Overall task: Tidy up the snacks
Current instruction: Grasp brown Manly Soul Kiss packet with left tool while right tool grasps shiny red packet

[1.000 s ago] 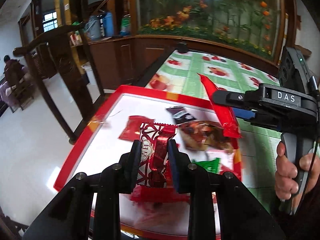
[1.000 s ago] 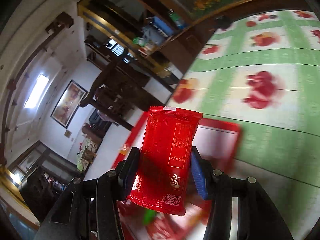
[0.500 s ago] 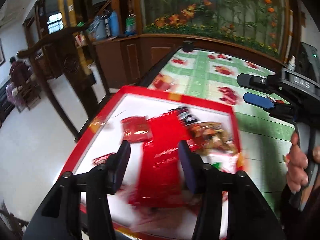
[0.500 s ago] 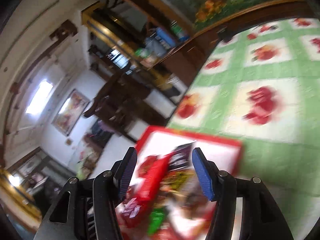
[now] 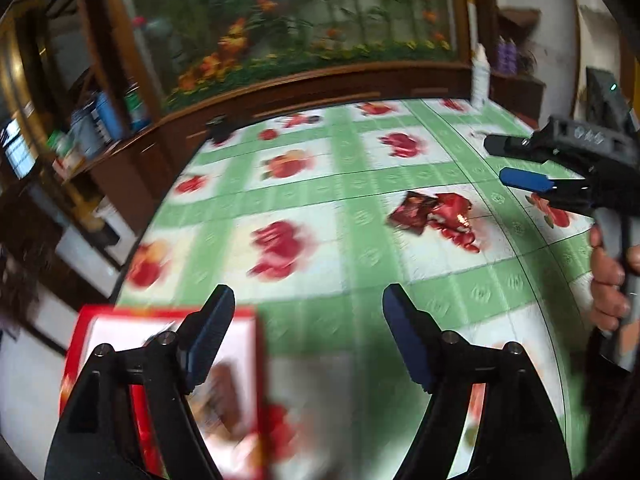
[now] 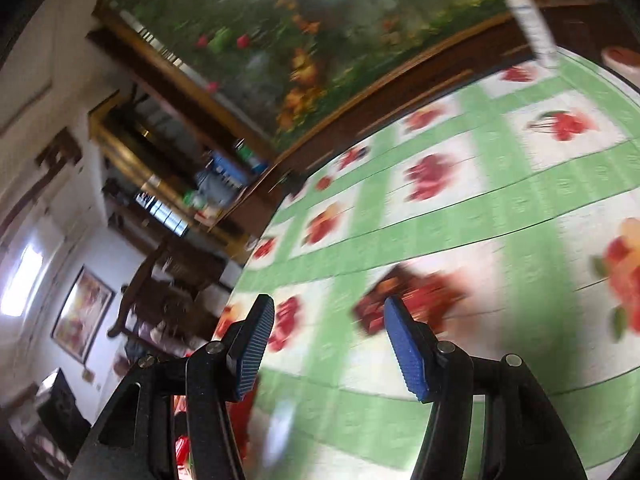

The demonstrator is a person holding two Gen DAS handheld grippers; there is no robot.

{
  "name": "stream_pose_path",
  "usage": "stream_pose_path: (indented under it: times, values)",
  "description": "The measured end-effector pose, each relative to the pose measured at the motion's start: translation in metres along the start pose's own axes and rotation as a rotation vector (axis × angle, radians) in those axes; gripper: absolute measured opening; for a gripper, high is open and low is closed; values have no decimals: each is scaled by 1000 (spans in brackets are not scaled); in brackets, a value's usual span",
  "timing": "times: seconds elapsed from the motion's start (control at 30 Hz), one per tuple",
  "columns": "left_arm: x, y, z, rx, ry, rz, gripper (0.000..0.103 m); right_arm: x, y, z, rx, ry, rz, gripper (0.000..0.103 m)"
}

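My left gripper [image 5: 308,320] is open and empty above the green fruit-print tablecloth [image 5: 352,176]. The red-rimmed white tray [image 5: 244,336] with blurred snack packets sits at the lower left under its left finger. A dark red snack packet [image 5: 414,212] lies on the cloth ahead to the right, beside a printed red fruit. My right gripper is open and empty; it shows at the right edge in the left wrist view [image 5: 520,164] and in its own view [image 6: 328,332]. The same packet [image 6: 384,300] shows blurred just beyond its right finger.
A white bottle [image 5: 480,76] stands at the table's far edge by the wooden-framed flower painting [image 5: 300,20]. The table's left edge [image 5: 160,208] drops to the floor. A wooden chair [image 6: 160,280] and shelves stand to the left.
Both grippers have let go of their red packets over the tray and opened. Both have swung right, away from the tray, toward the packet on the cloth.
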State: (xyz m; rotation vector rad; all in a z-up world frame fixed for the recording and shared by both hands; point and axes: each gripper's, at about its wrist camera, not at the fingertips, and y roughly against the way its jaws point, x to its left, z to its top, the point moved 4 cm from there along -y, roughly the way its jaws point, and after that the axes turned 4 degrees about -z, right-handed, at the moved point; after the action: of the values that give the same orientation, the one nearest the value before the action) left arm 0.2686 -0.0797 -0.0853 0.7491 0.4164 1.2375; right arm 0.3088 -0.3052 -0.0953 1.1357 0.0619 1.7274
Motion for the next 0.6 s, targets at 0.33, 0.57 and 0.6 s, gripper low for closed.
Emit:
stream_pose_path:
  times: [0.33, 0.57, 0.6]
  values:
    - [-68, -80, 38, 32, -289, -37, 77, -26, -18, 4, 70, -63, -30, 60]
    - [-84, -104, 56, 46, -342, -115, 77, -37, -24, 6, 24, -69, -61, 60]
    - [-87, -106, 58, 47, -353, -129, 77, -39, -29, 5, 32, -69, -70, 60]
